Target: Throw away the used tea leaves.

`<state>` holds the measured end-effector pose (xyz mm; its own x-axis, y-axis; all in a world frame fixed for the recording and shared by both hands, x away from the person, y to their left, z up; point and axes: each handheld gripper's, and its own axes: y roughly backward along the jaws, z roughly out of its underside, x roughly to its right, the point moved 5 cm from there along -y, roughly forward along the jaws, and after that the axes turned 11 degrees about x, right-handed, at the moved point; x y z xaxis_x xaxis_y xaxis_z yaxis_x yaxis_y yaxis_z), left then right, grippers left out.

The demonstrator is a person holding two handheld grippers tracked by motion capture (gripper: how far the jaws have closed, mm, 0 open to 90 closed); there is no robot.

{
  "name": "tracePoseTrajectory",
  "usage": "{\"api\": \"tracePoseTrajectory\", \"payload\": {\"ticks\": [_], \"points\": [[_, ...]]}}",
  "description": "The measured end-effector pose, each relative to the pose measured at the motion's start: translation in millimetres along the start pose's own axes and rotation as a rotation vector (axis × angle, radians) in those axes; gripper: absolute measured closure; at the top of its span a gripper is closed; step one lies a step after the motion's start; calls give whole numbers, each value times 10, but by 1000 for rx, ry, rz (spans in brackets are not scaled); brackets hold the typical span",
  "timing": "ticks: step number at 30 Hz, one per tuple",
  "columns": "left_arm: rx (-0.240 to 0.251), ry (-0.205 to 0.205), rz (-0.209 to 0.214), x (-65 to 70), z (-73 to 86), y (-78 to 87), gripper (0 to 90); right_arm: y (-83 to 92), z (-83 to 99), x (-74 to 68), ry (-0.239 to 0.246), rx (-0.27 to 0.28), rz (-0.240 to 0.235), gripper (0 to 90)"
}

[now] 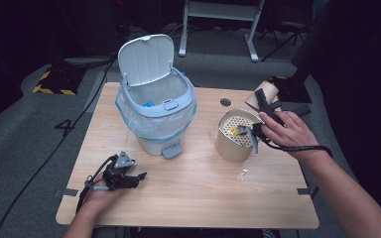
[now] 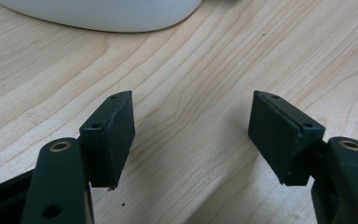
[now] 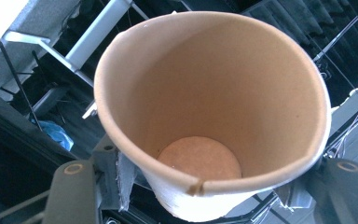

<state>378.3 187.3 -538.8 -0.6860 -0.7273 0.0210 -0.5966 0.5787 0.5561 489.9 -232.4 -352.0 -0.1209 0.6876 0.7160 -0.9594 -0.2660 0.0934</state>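
One paper cup (image 3: 214, 116), one bin (image 1: 157, 106), two tools.

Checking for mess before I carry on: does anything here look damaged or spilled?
The paper cup in the right gripper has a small tear in its rim and is squeezed out of round. A shiny patch on the table may be a spill.
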Motion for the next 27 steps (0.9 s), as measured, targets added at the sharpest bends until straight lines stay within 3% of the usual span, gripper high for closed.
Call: {"api": "tracePoseTrajectory", "payload": {"ticks": [14,22,25,27], "points": [[0,0,0,0,0,0,320,13,-23,13,42,1,9,347],[1,1,0,0,0,0,320,29,-38,13,27,6,6,343],[0,1,2,0,1,1,312,45,-39,14,-42,24,1,339],[-2,-4,5,-1,0,0,307,42,-12,3,-172,60,-30,336]]}}
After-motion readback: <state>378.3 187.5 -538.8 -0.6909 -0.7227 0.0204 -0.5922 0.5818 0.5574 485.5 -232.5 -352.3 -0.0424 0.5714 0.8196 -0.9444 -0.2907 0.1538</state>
